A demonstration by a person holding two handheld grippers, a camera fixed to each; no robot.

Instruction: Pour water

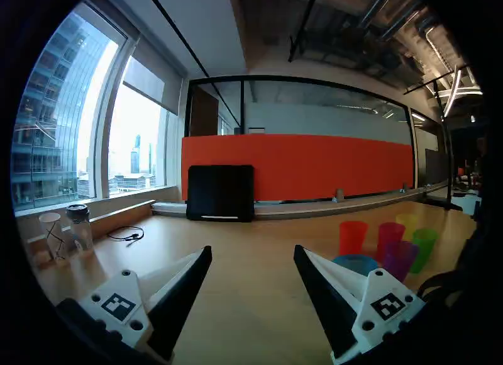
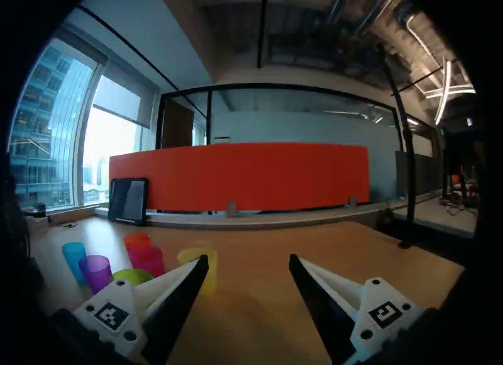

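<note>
Left gripper view: left gripper (image 1: 252,248) wide open, empty. Right gripper (image 2: 248,258) wide open, empty too. Colored cups (image 1: 390,239) in front of orange panel (image 1: 295,167). Best: grab one cup mid-height, keep straight, tip slowly.

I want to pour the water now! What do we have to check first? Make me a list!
1. Left gripper open with nothing between its fingers: ok.
2. Right gripper open with nothing between its fingers: ok.
3. Coloured cups standing upright on the table: ok.
4. Bare wood just ahead of both grippers to work on: ok.
5. Which cup has water in it: cannot tell, since the camera looks at the cups from the side.
6. Water in the dark-lidded bottle by the window: cannot tell, it is too small to see.
</note>
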